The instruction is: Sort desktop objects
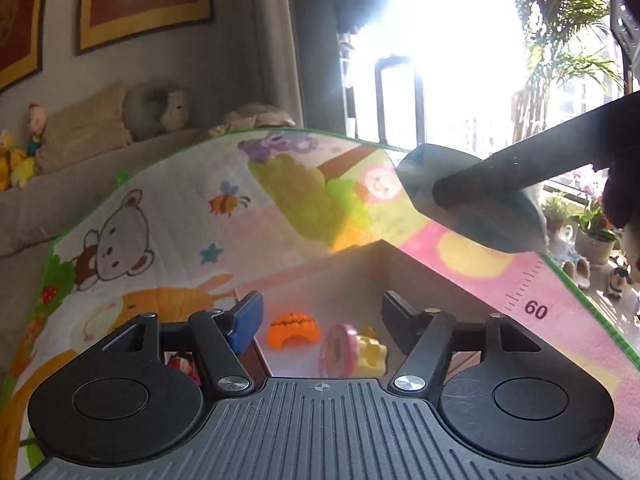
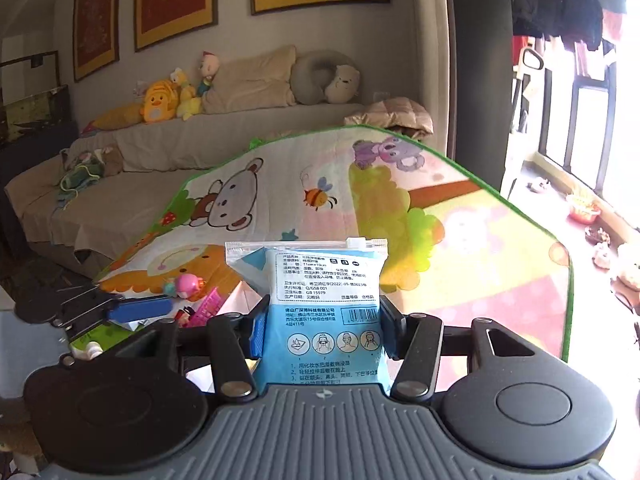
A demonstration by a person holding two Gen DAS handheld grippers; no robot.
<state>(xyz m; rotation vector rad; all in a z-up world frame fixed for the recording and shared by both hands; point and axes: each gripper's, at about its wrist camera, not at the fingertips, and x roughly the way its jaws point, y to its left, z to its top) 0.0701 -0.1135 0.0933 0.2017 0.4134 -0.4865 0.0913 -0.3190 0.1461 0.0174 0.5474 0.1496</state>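
Observation:
My right gripper [image 2: 325, 320] is shut on a blue-and-white sealed packet [image 2: 324, 280] printed with text, held upright above the cartoon play mat [image 2: 460, 248]. In the left wrist view the same packet [image 1: 492, 224] hangs at the upper right with a dark finger [image 1: 500, 176] across it. My left gripper [image 1: 322, 312] is open with nothing between its fingers, above an open pale box [image 1: 384, 245]. Inside the box lie an orange toy [image 1: 294, 330], a pink donut toy [image 1: 338, 350] and a yellow toy [image 1: 374, 350]. The left gripper's blue pad [image 2: 136, 309] shows at the left of the right wrist view.
Small toys lie on the mat left of the box: a pink figure [image 2: 186, 284] and a pink ridged piece [image 2: 208, 310]. A sofa [image 2: 160, 184] with plush toys and cushions runs behind the mat. Potted plants [image 1: 592, 236] and a bright window are at the right.

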